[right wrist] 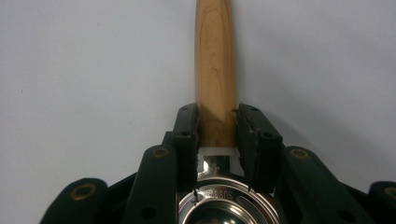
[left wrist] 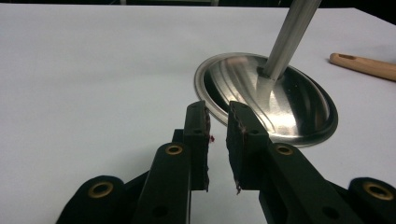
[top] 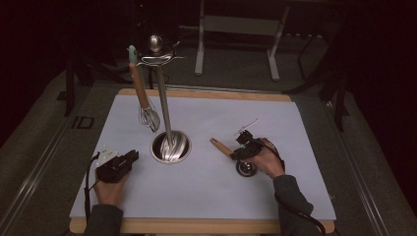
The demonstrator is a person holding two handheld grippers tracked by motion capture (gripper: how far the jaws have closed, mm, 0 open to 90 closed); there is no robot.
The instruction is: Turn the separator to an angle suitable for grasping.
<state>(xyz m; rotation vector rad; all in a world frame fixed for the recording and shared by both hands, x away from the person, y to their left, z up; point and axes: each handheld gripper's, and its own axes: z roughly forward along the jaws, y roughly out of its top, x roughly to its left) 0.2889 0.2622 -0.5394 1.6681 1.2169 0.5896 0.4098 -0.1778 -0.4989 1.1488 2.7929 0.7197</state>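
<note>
A steel utensil stand (top: 169, 147) rises from a round base (left wrist: 280, 107) on the white mat (top: 206, 191). A wooden-handled whisk (top: 149, 118) hangs from its top hooks. My left gripper (top: 134, 156) (left wrist: 218, 114) rests on the mat just left of the base, its jaws a narrow gap apart with nothing between them. My right gripper (top: 236, 153) (right wrist: 215, 116) is shut on a wooden-handled utensil (top: 221, 146) (right wrist: 215, 56), pads on both sides of the handle near its steel bowl (right wrist: 224, 205). The handle tip (left wrist: 364, 66) points toward the stand.
The mat lies on a wooden board (top: 206, 227) whose front edge runs under both forearms. Table legs (top: 199, 44) stand on the dark floor behind. Bare mat stretches behind and right of the stand.
</note>
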